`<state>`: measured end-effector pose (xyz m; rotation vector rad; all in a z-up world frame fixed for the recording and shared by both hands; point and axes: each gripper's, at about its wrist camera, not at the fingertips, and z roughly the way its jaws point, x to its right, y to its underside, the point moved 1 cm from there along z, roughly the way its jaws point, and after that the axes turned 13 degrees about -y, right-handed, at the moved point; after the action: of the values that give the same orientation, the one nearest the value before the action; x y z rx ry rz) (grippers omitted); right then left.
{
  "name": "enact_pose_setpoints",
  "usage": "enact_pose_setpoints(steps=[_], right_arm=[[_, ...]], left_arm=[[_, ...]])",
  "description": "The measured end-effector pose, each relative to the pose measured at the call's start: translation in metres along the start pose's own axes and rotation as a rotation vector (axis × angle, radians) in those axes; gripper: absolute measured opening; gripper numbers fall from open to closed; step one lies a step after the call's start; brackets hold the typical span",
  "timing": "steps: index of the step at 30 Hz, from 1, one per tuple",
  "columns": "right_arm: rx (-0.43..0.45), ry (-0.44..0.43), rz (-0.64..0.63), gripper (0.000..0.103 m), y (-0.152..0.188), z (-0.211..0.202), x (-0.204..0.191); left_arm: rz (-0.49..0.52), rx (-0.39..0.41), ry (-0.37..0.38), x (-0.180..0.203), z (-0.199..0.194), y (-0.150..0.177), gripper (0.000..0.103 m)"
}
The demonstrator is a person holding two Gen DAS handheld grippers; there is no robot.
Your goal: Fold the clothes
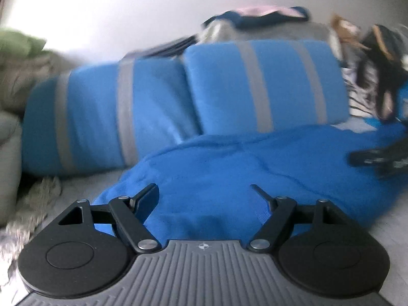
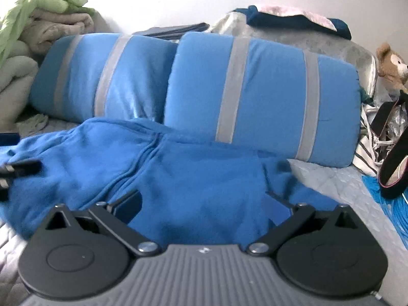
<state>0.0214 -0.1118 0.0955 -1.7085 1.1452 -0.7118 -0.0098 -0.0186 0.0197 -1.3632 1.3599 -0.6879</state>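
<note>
On the bed, nearest first:
Left gripper point(image 1: 204, 191): one, fingers spread apart over the near edge of the blue cloth, nothing pinched between them.
Right gripper point(image 2: 204, 199): one, fingers likewise wide apart, hanging over the cloth with nothing clamped.
Blue garment point(image 2: 178, 173): one, a crumpled fleece-like piece lying on the grey quilted bedcover point(image 2: 331, 178), bunched rather than flat; its long axis runs left to right across both views, with a seam running from the near left up toward the pillows. Which end is top or bottom I cannot tell.
Position: the garment lies directly ahead of both grippers, its far edge touching the foot of the pillows.
Pillows: two, blue with grey stripes, side by side behind the garment, left pillow point(image 2: 107, 76) and right pillow point(image 2: 262, 91) touching.
Far left: one heap of beige and green bedding point(image 2: 38, 20).
Far right: one plush bear point(image 2: 390, 63), beside striped fabric.
Behind the pillows: one dark blue folded item point(image 2: 298, 25) on a grey mound.
</note>
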Motion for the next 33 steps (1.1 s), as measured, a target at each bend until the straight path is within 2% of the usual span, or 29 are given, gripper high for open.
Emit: enact_pose_setpoints(steps=[1, 3, 4, 5, 6, 10, 14, 18, 23, 27, 29, 33], right_arm=[[-0.02, -0.005, 0.022, 0.103, 0.0, 0.004, 0.006], [-0.085, 0.001, 0.071, 0.102, 0.008, 0.017, 0.017], [-0.116, -0.001, 0.105, 0.102, 0.013, 0.023, 0.022], [-0.12, -0.006, 0.14, 0.102, 0.018, 0.026, 0.026], [-0.126, -0.009, 0.167, 0.102, 0.021, 0.028, 0.029], [-0.153, -0.013, 0.163, 0.102, 0.02, 0.031, 0.03], [-0.143, -0.014, 0.145, 0.102, 0.02, 0.033, 0.031], [-0.155, -0.028, 0.148, 0.102, 0.01, 0.026, 0.032], [-0.176, -0.05, 0.261, 0.103, -0.017, 0.01, 0.062], [-0.22, -0.058, 0.289, 0.103, -0.039, 0.009, 0.096], [-0.243, -0.066, 0.311, 0.103, -0.048, 0.011, 0.115], [-0.316, -0.14, 0.413, 0.103, -0.052, 0.031, 0.16]], left_arm=[[-0.01, -0.035, -0.001, -0.005, 0.009, 0.001, 0.076], [-0.063, -0.188, 0.01, -0.015, 0.036, 0.013, 0.076], [-0.108, -0.219, 0.027, -0.019, 0.042, 0.019, 0.077], [-0.14, -0.208, 0.028, -0.021, 0.044, 0.022, 0.077], [-0.12, -0.203, 0.015, -0.017, 0.043, 0.023, 0.078], [-0.093, -0.193, 0.0, -0.011, 0.043, 0.026, 0.078], [-0.058, -0.187, -0.006, -0.011, 0.041, 0.024, 0.078], [-0.052, -0.227, 0.029, -0.021, 0.036, 0.005, 0.077], [-0.08, -0.247, 0.05, -0.061, 0.033, -0.027, 0.078], [-0.122, -0.316, 0.087, -0.103, 0.052, -0.049, 0.078], [-0.142, -0.377, 0.129, -0.12, 0.068, -0.054, 0.078], [-0.186, -0.499, 0.246, -0.143, 0.102, -0.051, 0.078]])
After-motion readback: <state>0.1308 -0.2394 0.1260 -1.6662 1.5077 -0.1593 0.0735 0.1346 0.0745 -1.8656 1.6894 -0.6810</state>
